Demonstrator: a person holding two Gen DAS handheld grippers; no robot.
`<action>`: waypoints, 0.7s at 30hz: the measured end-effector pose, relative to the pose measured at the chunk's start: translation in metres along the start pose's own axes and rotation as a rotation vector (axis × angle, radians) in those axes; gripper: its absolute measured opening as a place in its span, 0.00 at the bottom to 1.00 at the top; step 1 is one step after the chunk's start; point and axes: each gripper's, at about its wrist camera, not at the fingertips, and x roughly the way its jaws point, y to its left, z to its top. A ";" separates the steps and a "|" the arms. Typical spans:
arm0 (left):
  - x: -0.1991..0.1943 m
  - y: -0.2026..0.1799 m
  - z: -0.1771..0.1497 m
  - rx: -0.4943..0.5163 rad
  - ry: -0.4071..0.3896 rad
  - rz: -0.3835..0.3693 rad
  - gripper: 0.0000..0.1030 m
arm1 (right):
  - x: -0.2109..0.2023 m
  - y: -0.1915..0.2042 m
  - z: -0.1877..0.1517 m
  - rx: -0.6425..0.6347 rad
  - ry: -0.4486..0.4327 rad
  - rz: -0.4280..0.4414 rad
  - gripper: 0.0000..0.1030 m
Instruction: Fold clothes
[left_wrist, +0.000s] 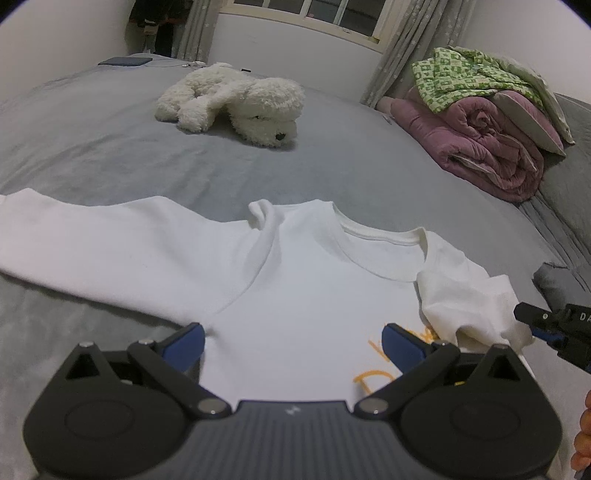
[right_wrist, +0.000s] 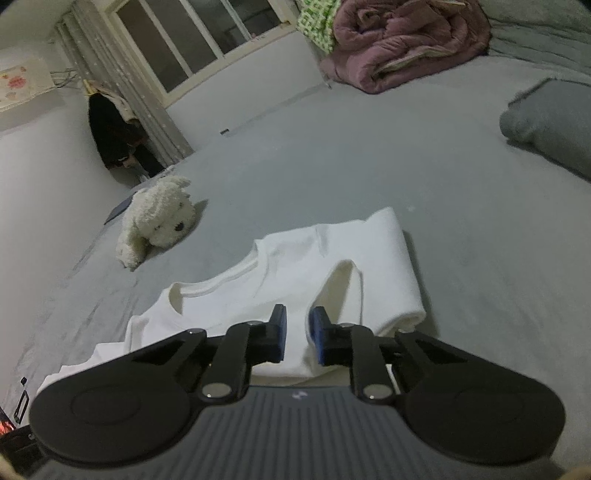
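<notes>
Left gripper (left_wrist: 291, 341) is hovering, jaws wide apart, over white sweatshirt (left_wrist: 295, 295) lying flat on grey bed (left_wrist: 332, 166). Right gripper (left_wrist: 532, 314) is showing at the sweatshirt's bunched right sleeve. Plush dog (left_wrist: 236, 101) is lying beyond.

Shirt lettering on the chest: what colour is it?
Orange, on the white shirt; the lettering shows best in the left wrist view.

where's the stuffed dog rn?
The stuffed dog lies on the grey bed beyond the white shirt, left of the purple quilt.
</notes>
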 end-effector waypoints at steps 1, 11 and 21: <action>0.000 0.000 0.000 0.000 0.000 0.000 0.99 | 0.000 0.001 0.000 -0.004 -0.004 0.007 0.15; -0.002 0.000 0.001 -0.005 -0.003 0.002 0.99 | -0.004 0.016 -0.001 -0.028 -0.041 0.101 0.12; -0.005 0.005 0.006 -0.021 -0.013 -0.001 0.99 | 0.003 0.057 -0.009 -0.085 -0.034 0.264 0.11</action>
